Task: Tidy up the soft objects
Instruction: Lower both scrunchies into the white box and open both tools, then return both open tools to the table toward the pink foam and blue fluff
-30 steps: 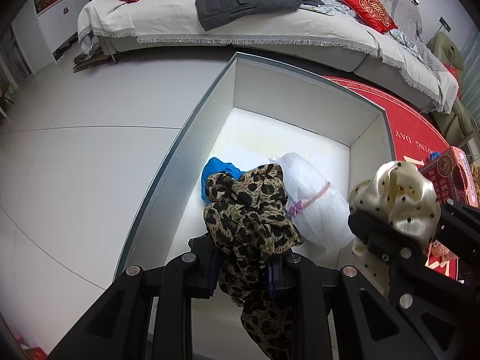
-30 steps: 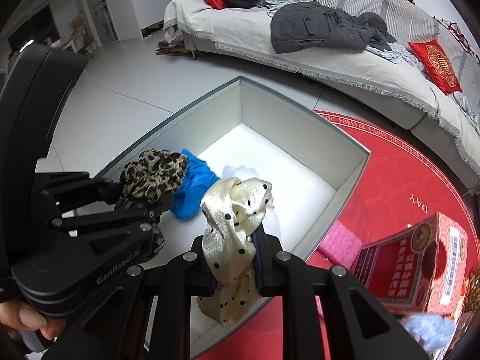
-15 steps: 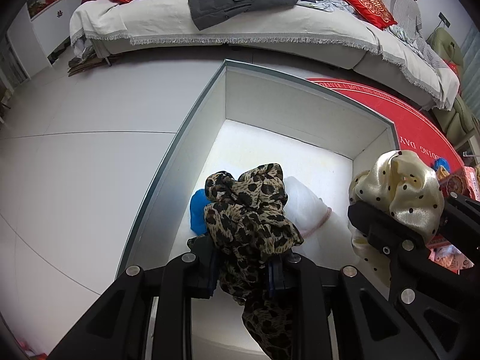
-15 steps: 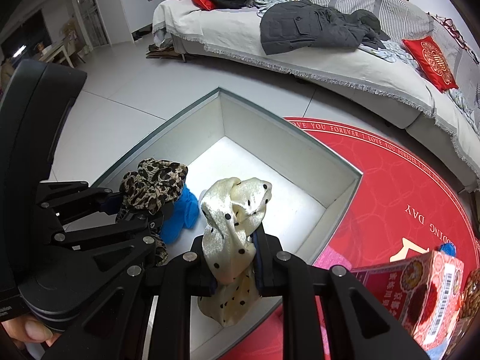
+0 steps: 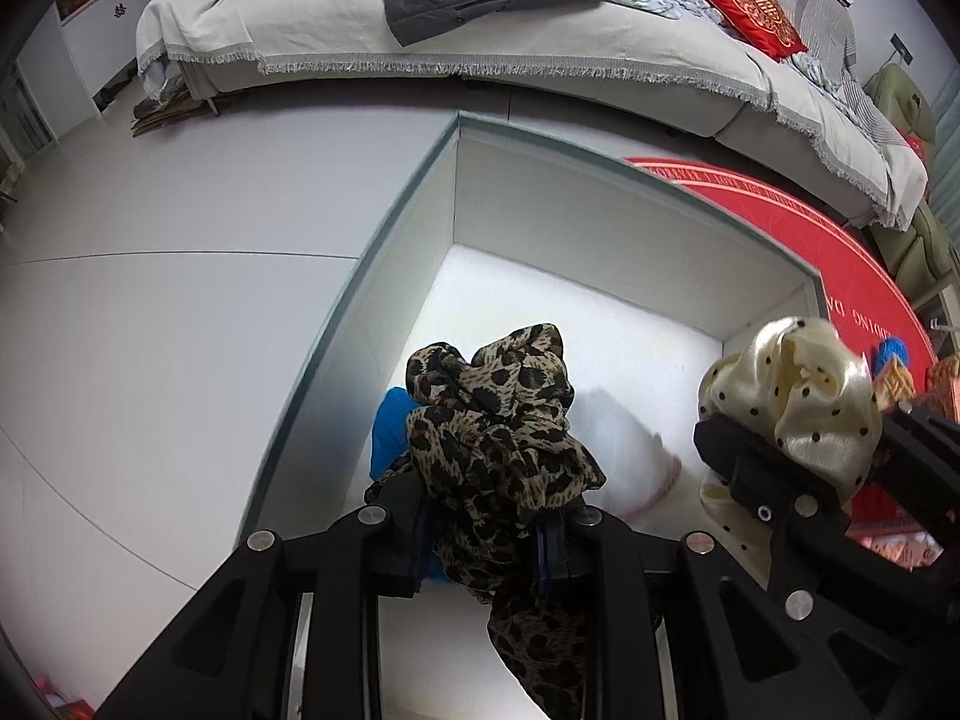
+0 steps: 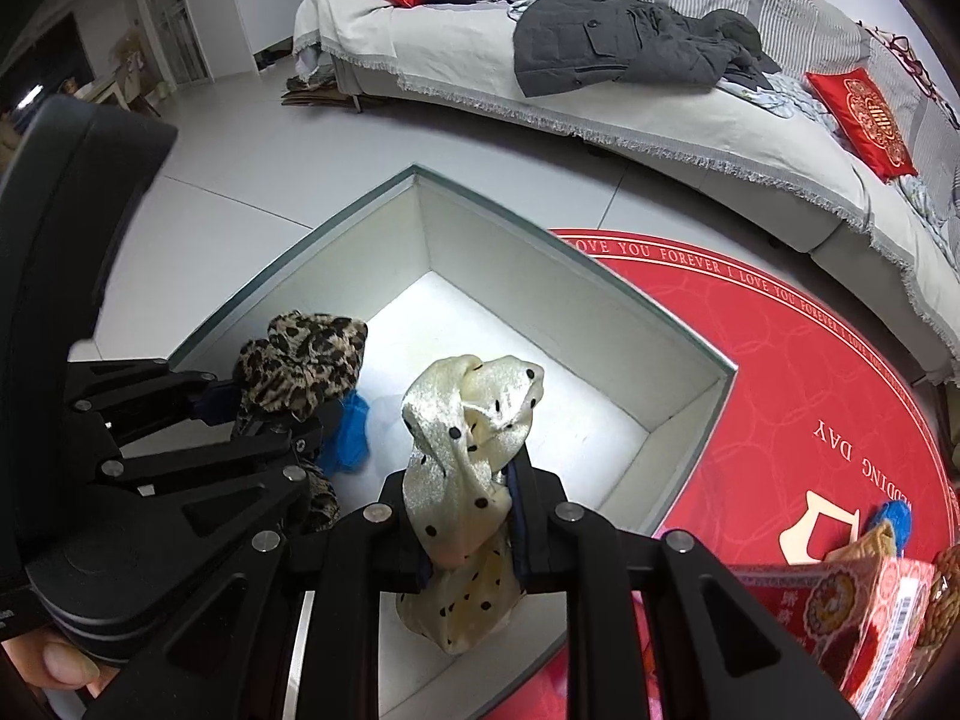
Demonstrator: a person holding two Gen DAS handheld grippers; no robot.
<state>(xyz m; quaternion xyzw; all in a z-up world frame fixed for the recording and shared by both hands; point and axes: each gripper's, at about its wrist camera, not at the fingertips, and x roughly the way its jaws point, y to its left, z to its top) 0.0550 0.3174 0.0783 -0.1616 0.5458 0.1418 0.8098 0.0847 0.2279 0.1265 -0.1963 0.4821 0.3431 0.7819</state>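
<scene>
White box point(image 5: 630, 252) on floor; left claw point(image 5: 489, 531) clamps leopard scarf point(image 5: 498, 420), right claw point(image 6: 468, 525) clamps cream dotted scarf point(image 6: 474, 420), above it.

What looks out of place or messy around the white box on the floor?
Nothing looks damaged or spilled. Two things stand out: a dark grey jacket lies crumpled on the bed, and a small blue soft item sits loose on the red round rug, outside the white open box that already holds a blue cloth.
</scene>
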